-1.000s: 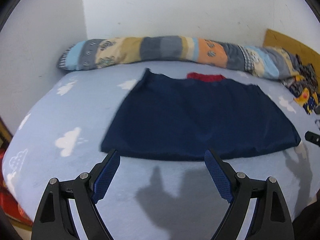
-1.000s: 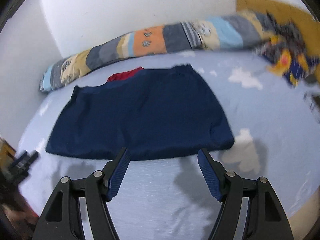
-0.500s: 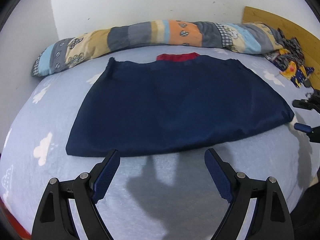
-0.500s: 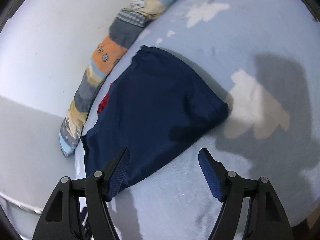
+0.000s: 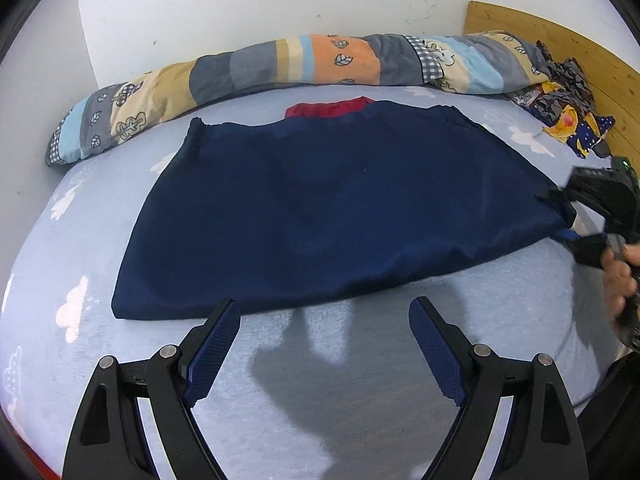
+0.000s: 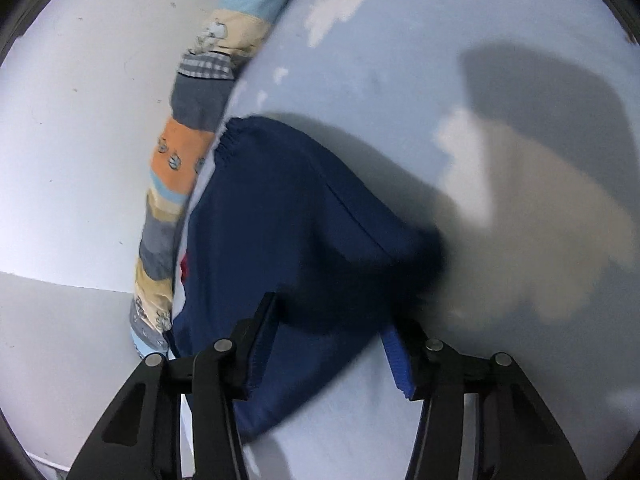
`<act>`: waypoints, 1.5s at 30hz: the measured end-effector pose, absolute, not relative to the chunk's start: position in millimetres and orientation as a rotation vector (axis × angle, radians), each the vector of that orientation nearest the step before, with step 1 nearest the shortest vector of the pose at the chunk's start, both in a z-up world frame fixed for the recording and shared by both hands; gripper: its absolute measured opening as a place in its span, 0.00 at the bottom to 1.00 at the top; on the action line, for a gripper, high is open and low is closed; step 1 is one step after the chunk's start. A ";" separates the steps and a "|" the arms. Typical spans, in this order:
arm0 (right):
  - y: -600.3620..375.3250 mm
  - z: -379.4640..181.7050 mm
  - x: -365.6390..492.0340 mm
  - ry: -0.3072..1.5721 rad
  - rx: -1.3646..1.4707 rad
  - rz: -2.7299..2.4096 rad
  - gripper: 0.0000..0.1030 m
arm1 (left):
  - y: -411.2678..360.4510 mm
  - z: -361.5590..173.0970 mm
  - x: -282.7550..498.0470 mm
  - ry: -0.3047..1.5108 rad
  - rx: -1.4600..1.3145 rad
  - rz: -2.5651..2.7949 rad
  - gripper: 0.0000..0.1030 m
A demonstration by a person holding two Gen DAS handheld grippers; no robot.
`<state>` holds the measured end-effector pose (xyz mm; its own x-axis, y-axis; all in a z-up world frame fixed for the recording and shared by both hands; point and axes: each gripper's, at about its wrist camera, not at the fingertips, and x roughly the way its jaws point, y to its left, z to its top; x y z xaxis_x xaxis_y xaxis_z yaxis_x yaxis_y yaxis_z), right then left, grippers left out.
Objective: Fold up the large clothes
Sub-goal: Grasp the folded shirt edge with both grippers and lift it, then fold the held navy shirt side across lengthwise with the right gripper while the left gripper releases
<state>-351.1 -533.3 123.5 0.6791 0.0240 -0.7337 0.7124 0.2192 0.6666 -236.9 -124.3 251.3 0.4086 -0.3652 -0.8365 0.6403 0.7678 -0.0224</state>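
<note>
A large navy garment [image 5: 340,208] lies flat on the bed, with a red collar [image 5: 328,109] peeking out at its far edge. My left gripper [image 5: 324,320] is open just short of the near hem, nothing between its fingers. At the garment's right near corner, my right gripper [image 5: 576,220] is held by a hand [image 5: 620,284]. In the right wrist view the garment [image 6: 304,216] fills the middle. The right gripper [image 6: 334,320] is open there, its fingers standing on either side of the corner fabric.
The bed sheet [image 5: 320,392] is light blue with white clouds. A long patchwork bolster [image 5: 280,64] runs along the white wall. A wooden headboard [image 5: 560,36] and a pile of patterned clothes [image 5: 568,116] sit at the back right.
The right gripper has dropped to the garment's right near corner and now straddles it. The left gripper has stayed open near the front hem, with its view shifting slightly.
</note>
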 end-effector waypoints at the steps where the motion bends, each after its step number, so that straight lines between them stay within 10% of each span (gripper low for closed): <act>1: -536.1 121.6 -345.5 0.688 1.267 -0.529 0.50 | -125.2 250.6 -236.0 0.959 0.328 -0.645 0.85; 13: -558.7 133.0 -288.4 0.756 1.182 -0.366 0.13 | -155.8 244.3 -216.5 0.945 0.293 -0.622 0.85; 45: -534.2 196.3 -275.0 0.773 1.039 -0.270 0.13 | -233.5 174.3 -147.7 0.938 0.229 -0.474 0.85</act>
<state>-275.0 -534.2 196.3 0.7110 0.1488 -0.6872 0.5440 0.5029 0.6717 -147.7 -233.5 174.3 0.4995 -0.2901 -0.8163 0.4851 0.8744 -0.0139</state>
